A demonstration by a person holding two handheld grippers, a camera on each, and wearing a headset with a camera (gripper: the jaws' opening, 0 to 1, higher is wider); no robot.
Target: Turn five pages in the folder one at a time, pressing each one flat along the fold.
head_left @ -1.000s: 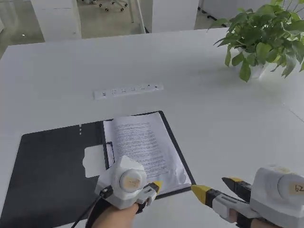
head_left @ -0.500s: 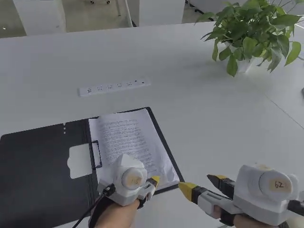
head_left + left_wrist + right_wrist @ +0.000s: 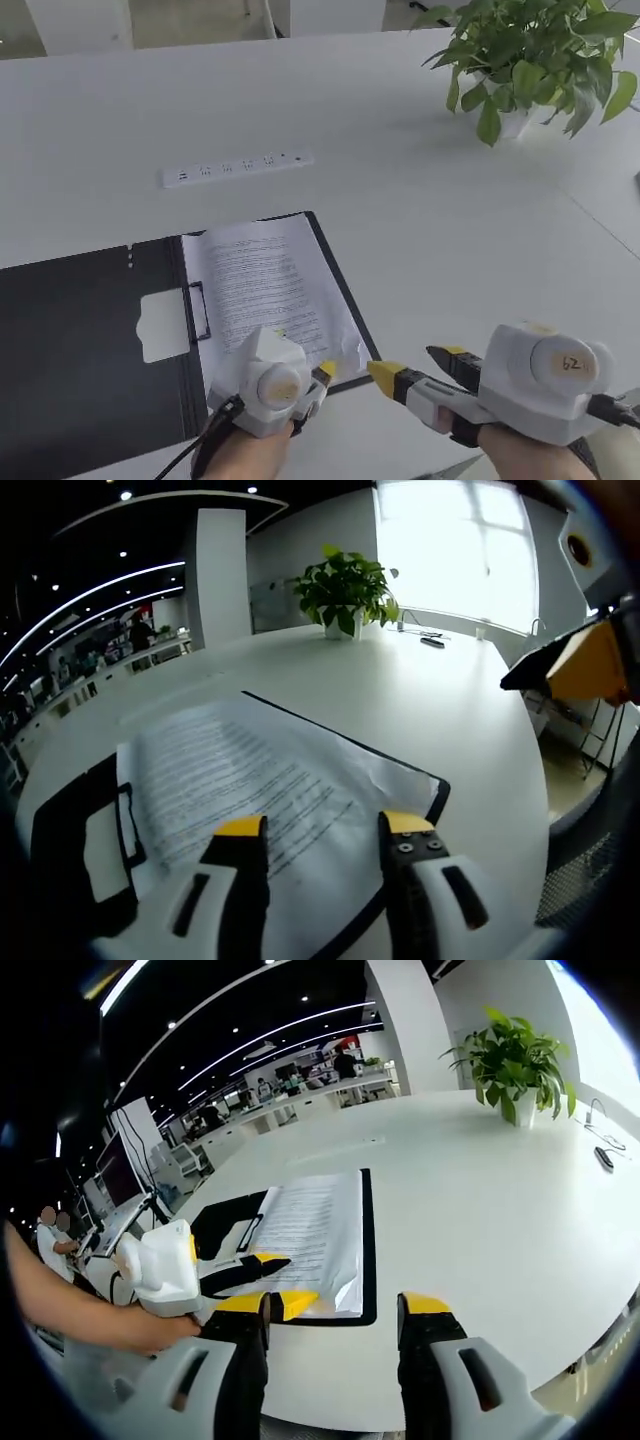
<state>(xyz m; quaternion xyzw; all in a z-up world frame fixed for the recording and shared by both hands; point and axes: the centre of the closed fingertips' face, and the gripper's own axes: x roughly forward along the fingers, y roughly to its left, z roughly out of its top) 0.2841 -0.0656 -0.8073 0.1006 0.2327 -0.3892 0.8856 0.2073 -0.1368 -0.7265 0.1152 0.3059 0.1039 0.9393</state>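
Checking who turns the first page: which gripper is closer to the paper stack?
Left. The left gripper is over the near edge of the paper stack; the right gripper is right of the folder, above the table.

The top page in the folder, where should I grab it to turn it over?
Take the top page at its near right corner, which looks rumpled and slightly raised. Come in from the right, free edge with the right gripper; the left edge sits by the clip.

Sticker (image 3: 572,365) on right tool (image 3: 415,363) reads "62".
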